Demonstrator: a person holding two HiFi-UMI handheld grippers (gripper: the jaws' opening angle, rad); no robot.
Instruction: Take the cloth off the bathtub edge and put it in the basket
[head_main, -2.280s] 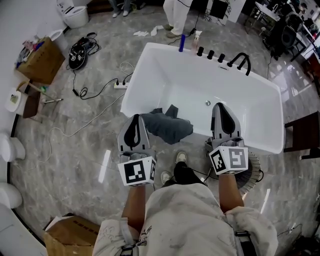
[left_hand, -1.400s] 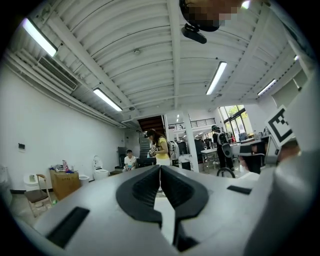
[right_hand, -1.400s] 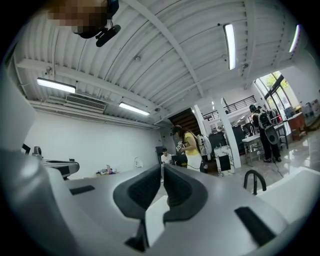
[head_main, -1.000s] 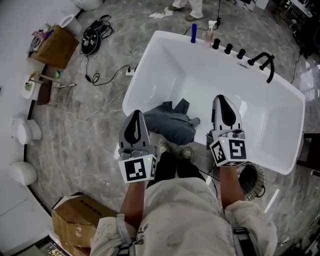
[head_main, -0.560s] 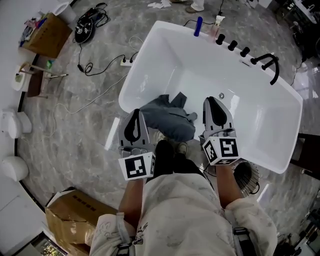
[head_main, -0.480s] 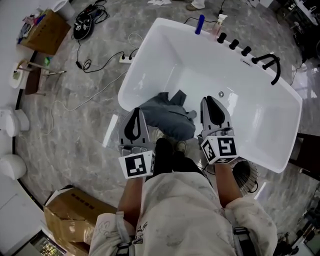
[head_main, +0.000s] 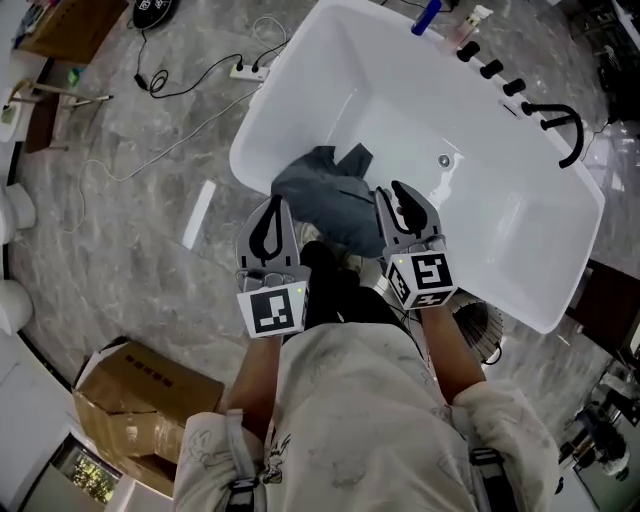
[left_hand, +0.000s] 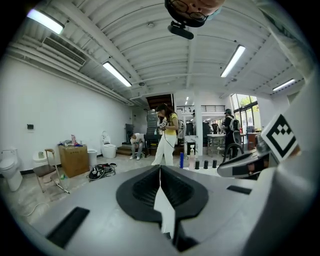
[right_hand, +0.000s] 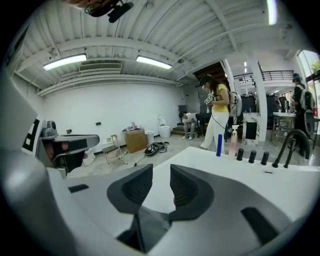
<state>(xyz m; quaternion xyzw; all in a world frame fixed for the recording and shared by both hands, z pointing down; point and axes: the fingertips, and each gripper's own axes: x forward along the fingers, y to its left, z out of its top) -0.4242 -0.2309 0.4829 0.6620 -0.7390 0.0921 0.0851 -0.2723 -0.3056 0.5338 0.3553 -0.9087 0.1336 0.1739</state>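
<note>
Two grippers hovered by the cloth, draped over the tub edge. Left gripper jaws were shut, empty; right gripper jaws had just been opening, partway, empty. Best bet: open wider, bite a thick fold.

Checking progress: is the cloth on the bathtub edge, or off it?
On the edge: the grey cloth lies crumpled over the near rim of the bathtub, partly hanging inside.
</note>
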